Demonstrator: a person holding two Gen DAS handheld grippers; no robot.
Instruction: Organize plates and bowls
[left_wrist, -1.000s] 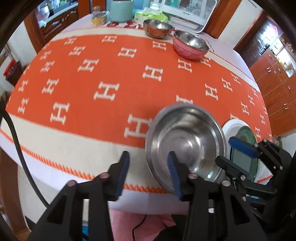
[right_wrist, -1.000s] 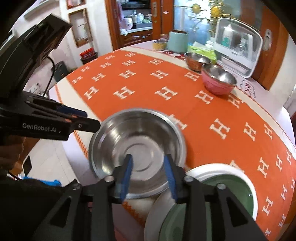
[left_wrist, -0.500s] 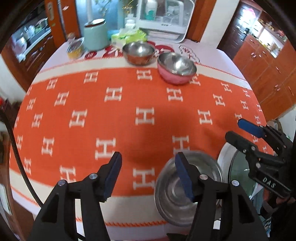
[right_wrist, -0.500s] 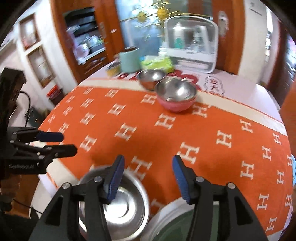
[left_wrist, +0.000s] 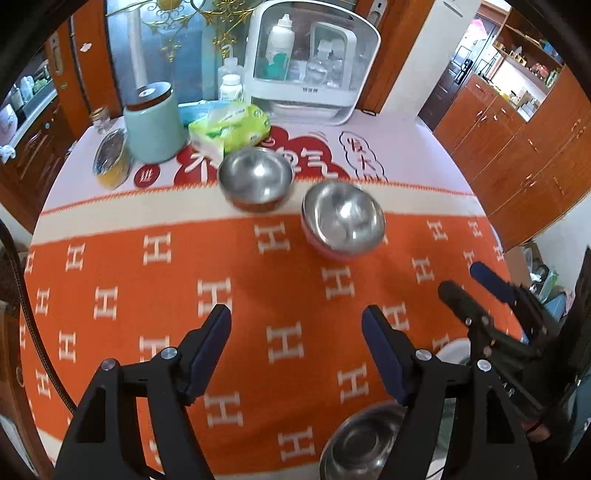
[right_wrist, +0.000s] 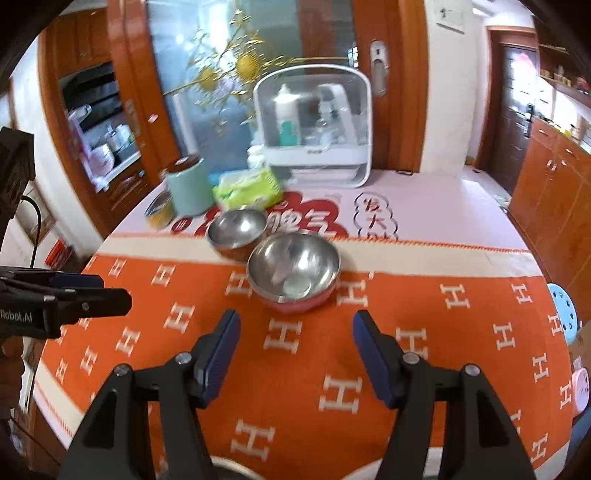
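A pink-sided steel bowl (left_wrist: 342, 222) (right_wrist: 293, 272) and a second steel bowl (left_wrist: 255, 178) (right_wrist: 236, 229) stand at the far side of the orange cloth. A shallow steel bowl (left_wrist: 364, 445) lies at the near edge under my left gripper, beside a white plate (left_wrist: 452, 349) mostly hidden behind the grippers. My left gripper (left_wrist: 296, 350) is open and empty above the cloth. My right gripper (right_wrist: 294, 352) is open and empty, a short way in front of the pink bowl; it shows at the right of the left wrist view (left_wrist: 474, 280).
At the table's back stand a mint canister (left_wrist: 153, 123), a tissue pack (left_wrist: 231, 127), a small jar (left_wrist: 110, 158) and a white sterilizer box (left_wrist: 314, 66). Wooden cabinets (left_wrist: 517, 147) line the right. A cable (left_wrist: 26, 314) hangs at the left edge.
Both grippers have opened wide, risen and tilted up away from the shallow steel bowl at the near edge, and now face the two bowls at the far side.
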